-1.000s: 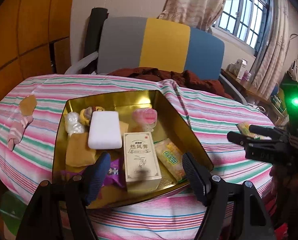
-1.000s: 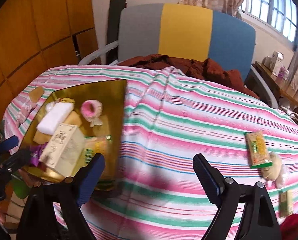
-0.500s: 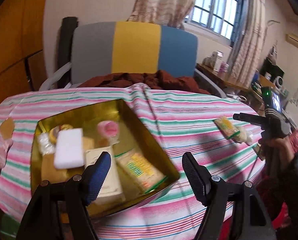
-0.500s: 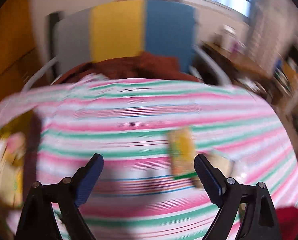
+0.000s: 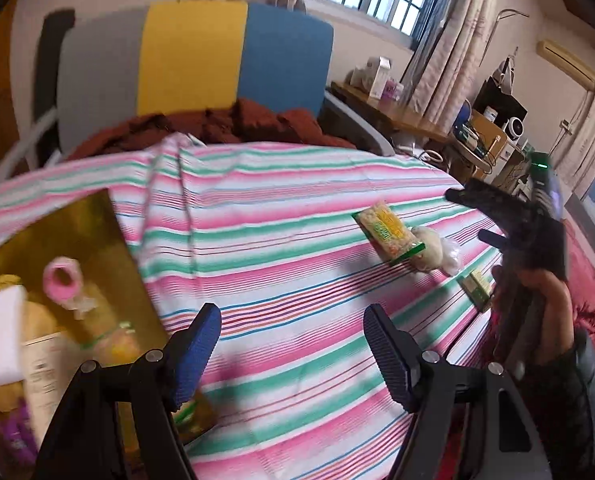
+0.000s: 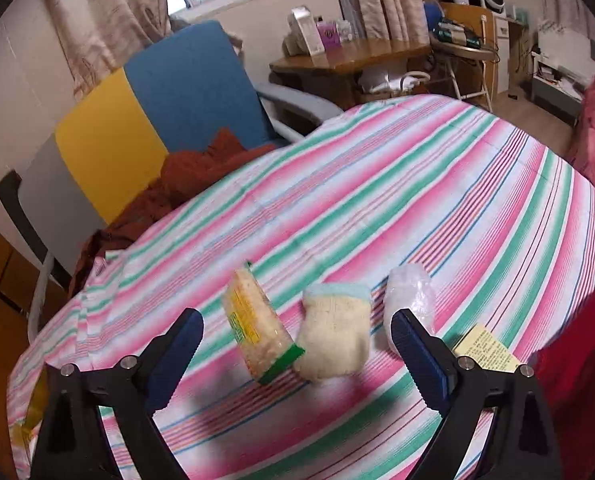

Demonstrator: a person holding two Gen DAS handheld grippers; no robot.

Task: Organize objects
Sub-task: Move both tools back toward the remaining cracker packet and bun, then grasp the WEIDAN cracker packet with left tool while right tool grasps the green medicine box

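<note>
A: While the right gripper (image 6: 297, 354) hangs low over the striped worktop (image 6: 437, 208), how do its jaws stand?

B: Wide apart, holding nothing. In the right wrist view a snack packet (image 6: 257, 336) and a cream knitted mitten (image 6: 333, 332) lie on the cloth between the blue pads (image 6: 177, 356), the packet touching the mitten's edge. A clear plastic bundle (image 6: 411, 292) sits just beside the mitten, partly behind the right pad, and a small yellow printed box (image 6: 487, 350) lies near the worktop's rim beyond it.

A: And the left gripper (image 5: 293, 350)?

B: Its jaws are also spread apart and empty, above bare striped cloth. The gold tin (image 5: 97, 248) lies to its left, holding a pink ring-shaped item (image 5: 63, 278), a white block (image 5: 1, 338) and a pale carton (image 5: 45, 376); the rest inside is too blurred to name.

A: Can the left camera see the loose items too?

B: Yes, the snack packet (image 5: 387, 234) lies well apart from the tin, near the far right, with the person's hand (image 5: 545, 292) holding the other gripper close by.
</note>
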